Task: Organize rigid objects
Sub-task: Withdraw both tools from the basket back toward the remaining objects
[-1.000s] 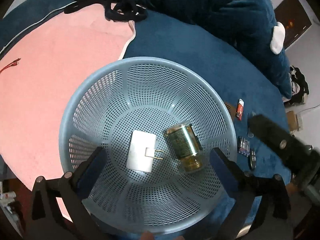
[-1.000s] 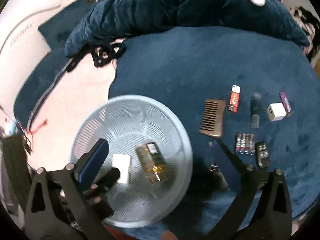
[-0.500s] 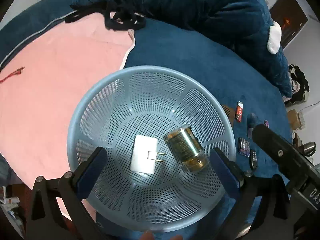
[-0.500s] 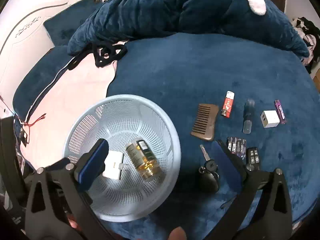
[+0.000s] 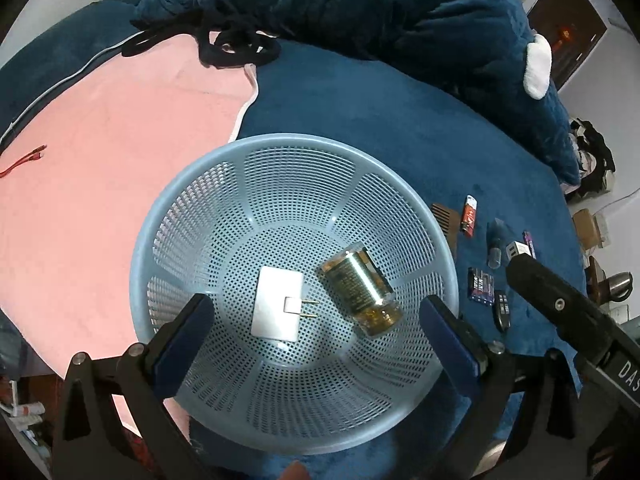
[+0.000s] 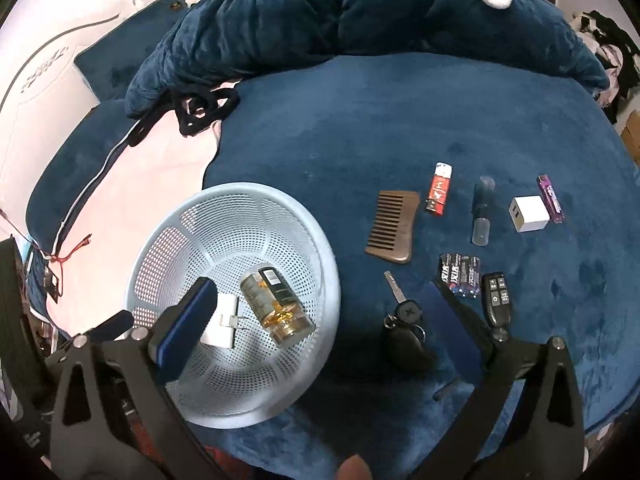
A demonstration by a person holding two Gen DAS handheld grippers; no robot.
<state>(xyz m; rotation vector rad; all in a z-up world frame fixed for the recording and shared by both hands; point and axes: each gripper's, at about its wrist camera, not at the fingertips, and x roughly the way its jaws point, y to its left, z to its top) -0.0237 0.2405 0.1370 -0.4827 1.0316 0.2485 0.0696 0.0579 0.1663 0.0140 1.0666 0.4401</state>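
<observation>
A light blue mesh basket [image 5: 256, 168] [image 6: 304, 216] sits on the blue blanket. A white plug adapter [image 5: 276, 304] [image 6: 218, 330] and an amber glass bottle [image 5: 360, 288] [image 6: 276, 304] lie in it. My left gripper [image 5: 316, 332] is open and empty above the basket. My right gripper [image 6: 320, 324] is open and empty, above the basket's right rim and a car key [image 6: 404, 312]. Right of the basket lie a wooden comb [image 6: 392, 226], red lighter [image 6: 439, 188], small vial [image 6: 482, 210], white charger cube [image 6: 528, 214], purple lighter [image 6: 551, 198], batteries [image 6: 460, 274] and a key fob [image 6: 496, 300].
A pink towel [image 5: 100, 184] lies left of the basket. A large dark blue plush [image 6: 360, 4] and a black strap [image 6: 204, 110] lie at the back. The bed edge runs along the bottom right. The right gripper's arm [image 5: 572, 320] shows in the left wrist view.
My right gripper has moved right and up, from over the basket to over its right rim and the car key. The left gripper has risen slightly over the basket.
</observation>
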